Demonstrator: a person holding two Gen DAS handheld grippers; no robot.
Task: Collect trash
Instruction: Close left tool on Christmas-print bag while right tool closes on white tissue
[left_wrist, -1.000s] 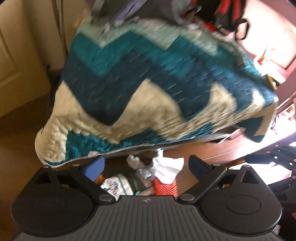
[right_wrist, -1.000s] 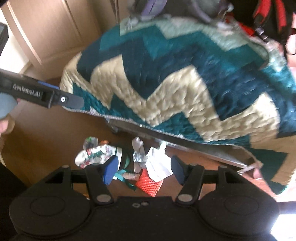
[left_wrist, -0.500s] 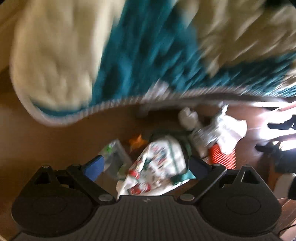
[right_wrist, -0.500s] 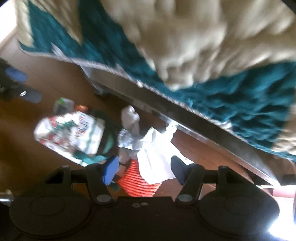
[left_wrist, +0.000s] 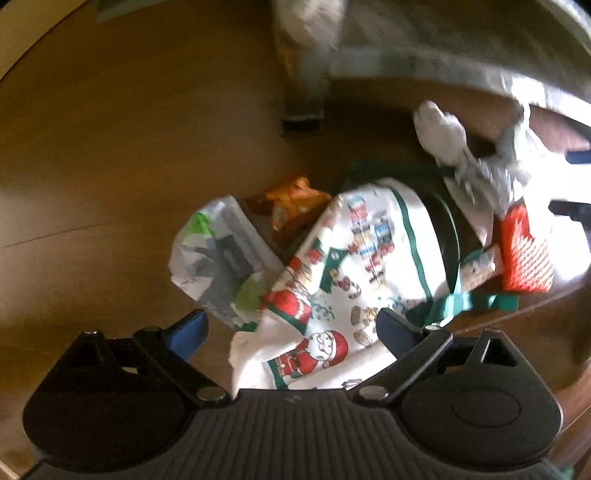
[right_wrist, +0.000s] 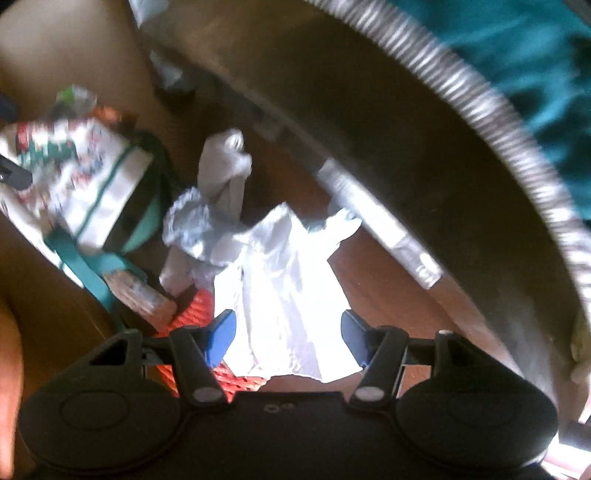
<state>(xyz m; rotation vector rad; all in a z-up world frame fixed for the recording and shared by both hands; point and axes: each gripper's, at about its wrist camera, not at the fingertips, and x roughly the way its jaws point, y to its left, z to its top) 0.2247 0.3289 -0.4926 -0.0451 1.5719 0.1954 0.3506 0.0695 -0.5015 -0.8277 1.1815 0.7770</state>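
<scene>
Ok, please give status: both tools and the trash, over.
Left tool open over Santa bag. Right tool open over white paper. Nothing gripped yet. Bed frame close above trash pile.

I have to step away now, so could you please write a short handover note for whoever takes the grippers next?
Left gripper: open, empty, over the Christmas-print bag.
Right gripper: open, empty, over the white paper.
Trash lies on the wooden floor by the bed: orange wrapper, green-and-white packet, red net, tissues.
Done: nothing picked up.
Left: collect it all.
</scene>
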